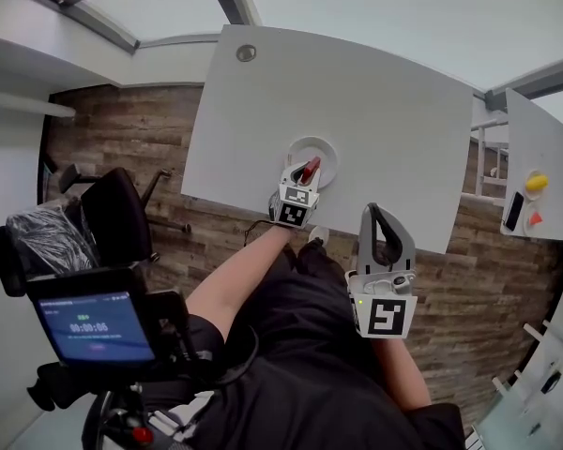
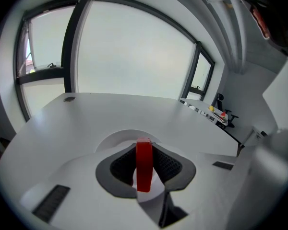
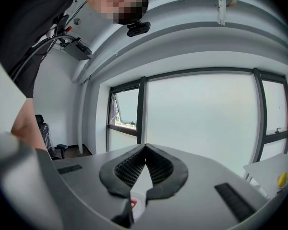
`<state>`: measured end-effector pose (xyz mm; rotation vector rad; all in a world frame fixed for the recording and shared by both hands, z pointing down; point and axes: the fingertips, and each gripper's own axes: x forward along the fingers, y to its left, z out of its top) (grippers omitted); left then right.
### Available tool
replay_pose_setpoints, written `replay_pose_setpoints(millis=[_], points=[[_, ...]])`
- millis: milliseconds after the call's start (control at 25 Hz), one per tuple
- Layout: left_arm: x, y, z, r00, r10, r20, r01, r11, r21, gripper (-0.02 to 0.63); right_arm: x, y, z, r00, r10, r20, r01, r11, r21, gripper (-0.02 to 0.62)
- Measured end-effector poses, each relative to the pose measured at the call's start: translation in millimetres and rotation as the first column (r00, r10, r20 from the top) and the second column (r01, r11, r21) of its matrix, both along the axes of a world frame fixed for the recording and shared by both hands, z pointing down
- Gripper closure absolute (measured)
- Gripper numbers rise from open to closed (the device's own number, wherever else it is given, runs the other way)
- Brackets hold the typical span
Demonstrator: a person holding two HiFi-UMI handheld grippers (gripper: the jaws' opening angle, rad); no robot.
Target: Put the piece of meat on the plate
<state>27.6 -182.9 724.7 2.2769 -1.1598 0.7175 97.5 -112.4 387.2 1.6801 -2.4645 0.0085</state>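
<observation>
Over the plate [image 1: 329, 151], which lies close to the near edge of the white table [image 1: 375, 92], the left gripper [image 1: 303, 172] pinches the piece of meat [image 1: 311, 168]. The meat is a red slab standing on edge, with the ribbed pads pressed against its two flat faces. In the left gripper view the plate's pale rim curves just beyond the jaw tips, so the meat hangs above the dish and does not appear to rest on it. Gripping the broad faces probably keeps the slab from twisting. On release it would likely tip onto one face.

The right gripper [image 1: 375, 212] is held back off the table, above the person's lap. Its jaws are pressed together at the tips with nothing between them. Keeping it there seemingly leaves the approach to the plate free.

Apart from the plate and a small round fitting [image 1: 247, 53] at the far corner, the tabletop is bare, with open room beyond the plate and to either side. The tight margin is toward the person: the plate sits near the table's front edge, so a release made short of it could miss the table. An office chair [image 1: 113, 216] to the left and a second table [image 1: 544, 148] to the right stand well apart from the work.
</observation>
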Motion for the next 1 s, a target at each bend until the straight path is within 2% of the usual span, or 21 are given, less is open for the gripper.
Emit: replay_pose_setpoints(millis=[480, 720, 840, 1000], points=[[3, 4, 3, 1.000, 0.009, -0.022, -0.009, 1.000, -0.026, 0.512, -1, 1, 1, 1.000, -0.008, 0.008, 0.008, 1.000, 0.015, 0.592], [0, -2, -1, 0.996, -0.071, -0.060, 0.070, 0.997, -0.024, 0.512, 0, 4, 0, 1.000, -0.008, -0.004, 0.008, 1.000, 0.007, 0.592], [-1, -5, -2, 0.997, -0.062, -0.052, 0.061, 0.998, -0.019, 0.512, 2, 6, -1, 1.000, 0.002, -0.006, -0.002, 1.000, 0.007, 0.592], [-2, -7, -2, 0.994, -0.062, -0.085, 0.060, 0.998, -0.022, 0.512, 3, 10, 1, 1.000, 0.003, 0.000, -0.003, 1.000, -0.007, 0.592]])
